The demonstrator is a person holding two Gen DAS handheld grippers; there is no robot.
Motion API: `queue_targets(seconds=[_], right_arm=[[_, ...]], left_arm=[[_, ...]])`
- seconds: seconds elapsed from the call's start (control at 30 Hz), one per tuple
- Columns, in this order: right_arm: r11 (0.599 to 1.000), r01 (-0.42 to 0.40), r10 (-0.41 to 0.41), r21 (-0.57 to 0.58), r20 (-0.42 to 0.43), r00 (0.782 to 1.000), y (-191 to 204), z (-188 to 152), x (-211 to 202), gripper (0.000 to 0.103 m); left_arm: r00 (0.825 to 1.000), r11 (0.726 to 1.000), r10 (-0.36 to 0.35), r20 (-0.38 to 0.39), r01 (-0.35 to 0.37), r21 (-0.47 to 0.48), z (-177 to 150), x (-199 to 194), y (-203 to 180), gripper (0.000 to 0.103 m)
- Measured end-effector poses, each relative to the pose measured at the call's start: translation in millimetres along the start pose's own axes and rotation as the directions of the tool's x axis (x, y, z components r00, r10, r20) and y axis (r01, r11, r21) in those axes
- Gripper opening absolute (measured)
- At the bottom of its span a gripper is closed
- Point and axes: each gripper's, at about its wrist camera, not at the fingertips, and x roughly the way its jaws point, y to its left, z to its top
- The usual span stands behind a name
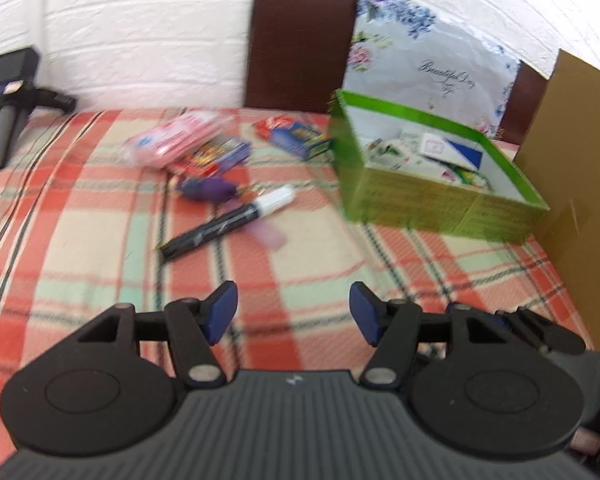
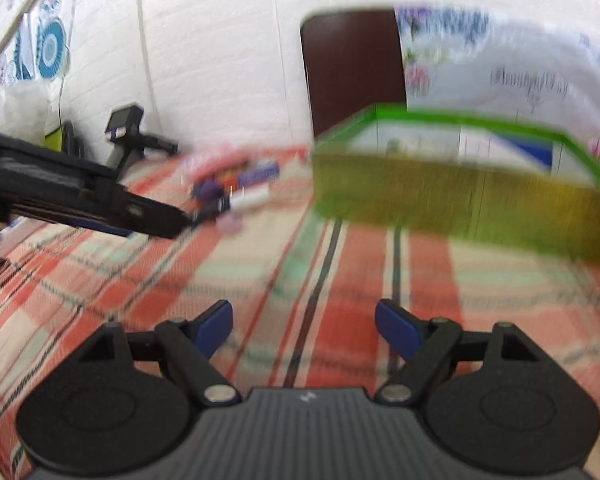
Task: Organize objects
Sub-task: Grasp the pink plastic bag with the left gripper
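both your grippers, left (image 1: pixel 293 312) and right (image 2: pixel 304 330), hang open and empty; green box (image 1: pixel 432 196) ahead-right, marker (image 1: pixel 228 220) ahead-left.

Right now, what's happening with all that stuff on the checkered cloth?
A person is tidying up with a tool in each hand. Both the left tool and the right tool are open and empty above the cloth. A marker and packets lie loose beside the green box, which already holds some items.

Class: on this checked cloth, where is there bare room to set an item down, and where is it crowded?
Free: the cloth between the marker and the left hand-held gripper, and in front of the green box. Crowded: the packets behind the marker.
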Motion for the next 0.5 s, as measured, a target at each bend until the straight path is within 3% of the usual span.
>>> queue_targets(seconds=[0.5], right_arm=[[0.999,0.037,-0.037,0.003,0.016,0.999,0.6,-3.4,-8.4,0.082]], left_arm=[[0.997,0.999,0.048,0.052,-0.047,-0.017,-11.9,-27.0,9.3,0.064]])
